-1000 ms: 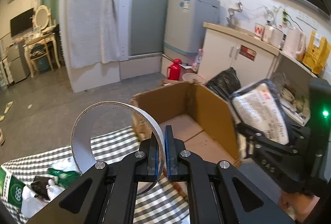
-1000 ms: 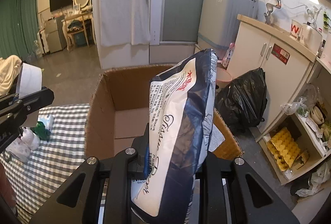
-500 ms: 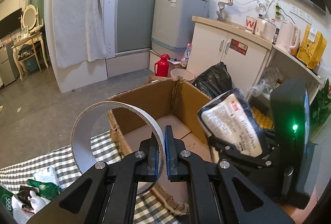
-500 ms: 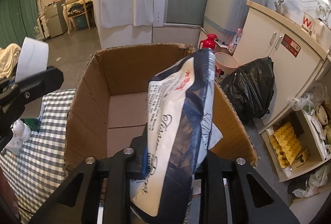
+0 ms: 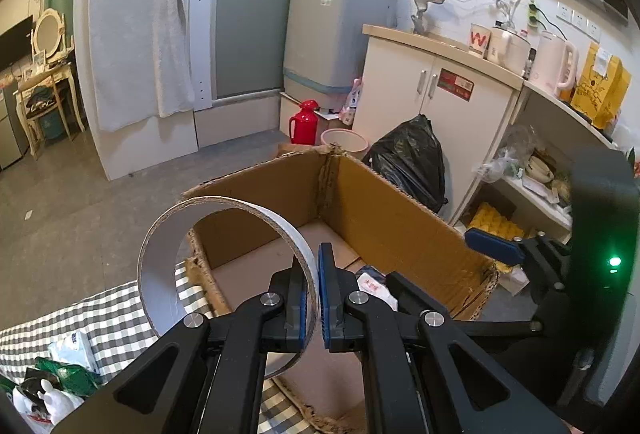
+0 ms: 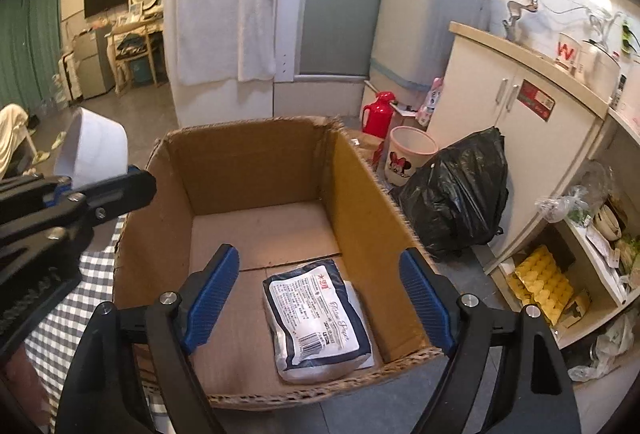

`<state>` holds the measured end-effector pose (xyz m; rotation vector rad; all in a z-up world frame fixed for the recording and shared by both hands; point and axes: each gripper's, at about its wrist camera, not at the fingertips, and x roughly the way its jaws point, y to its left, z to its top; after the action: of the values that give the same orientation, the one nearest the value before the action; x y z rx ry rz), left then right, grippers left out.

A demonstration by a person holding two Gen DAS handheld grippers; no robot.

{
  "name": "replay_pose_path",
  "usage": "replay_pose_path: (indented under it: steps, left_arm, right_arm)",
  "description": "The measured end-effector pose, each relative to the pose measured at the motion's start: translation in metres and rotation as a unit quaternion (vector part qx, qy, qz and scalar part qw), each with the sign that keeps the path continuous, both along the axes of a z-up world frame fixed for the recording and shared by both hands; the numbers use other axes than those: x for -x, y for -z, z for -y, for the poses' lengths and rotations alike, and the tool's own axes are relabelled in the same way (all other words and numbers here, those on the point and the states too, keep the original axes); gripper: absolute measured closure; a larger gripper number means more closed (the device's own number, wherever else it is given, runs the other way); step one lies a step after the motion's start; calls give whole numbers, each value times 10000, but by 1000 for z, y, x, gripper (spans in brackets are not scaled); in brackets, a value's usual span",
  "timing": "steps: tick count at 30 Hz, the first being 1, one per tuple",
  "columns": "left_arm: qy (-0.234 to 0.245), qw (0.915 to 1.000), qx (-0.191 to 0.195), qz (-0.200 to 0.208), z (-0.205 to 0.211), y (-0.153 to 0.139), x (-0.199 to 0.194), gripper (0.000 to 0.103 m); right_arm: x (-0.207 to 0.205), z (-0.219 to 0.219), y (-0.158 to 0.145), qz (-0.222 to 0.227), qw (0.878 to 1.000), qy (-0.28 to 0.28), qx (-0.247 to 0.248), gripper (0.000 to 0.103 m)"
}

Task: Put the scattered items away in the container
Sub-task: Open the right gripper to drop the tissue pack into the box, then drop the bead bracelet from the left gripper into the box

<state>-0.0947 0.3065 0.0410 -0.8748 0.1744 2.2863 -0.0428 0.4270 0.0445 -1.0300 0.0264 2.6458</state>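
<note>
The right gripper point(image 6: 320, 298) has just opened wide; the tissue pack point(image 6: 318, 318) it held now lies in the box point(image 6: 256, 169). The left gripper point(image 5: 311, 298) pinches the tape ring point(image 5: 160, 266), partly hidden.

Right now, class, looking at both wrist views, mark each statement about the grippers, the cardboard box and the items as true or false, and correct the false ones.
1. The navy-and-white tissue pack lies on the floor of the brown cardboard box. True.
2. The right gripper is clamped on the tissue pack. False: its jaws have just been opening and stand wide above the pack, which lies free.
3. The left gripper pinches the wall of a white cardboard ring. True.
4. The white ring already rests inside the box. False: it is held in the air at the box's near edge.
5. A black rubbish bag sits inside the box. False: it stands on the floor outside, by the white cabinet.
</note>
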Motion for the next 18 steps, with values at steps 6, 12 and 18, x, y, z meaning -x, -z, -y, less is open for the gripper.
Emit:
replay_pose_path:
  steps: [6, 12, 18]
  left_arm:
    - [109, 9999, 61, 94, -15, 5, 3, 98]
    - [175, 9996, 165, 158, -30, 14, 9, 97]
    - [123, 9992, 235, 290, -34, 22, 15, 51]
  right_arm:
    - [-3, -13, -5, -7, 9998, 180, -68, 20]
    - [-6, -19, -1, 30, 9995, 296, -49, 19]
    - [-6, -25, 2, 71, 9992, 389, -82, 19]
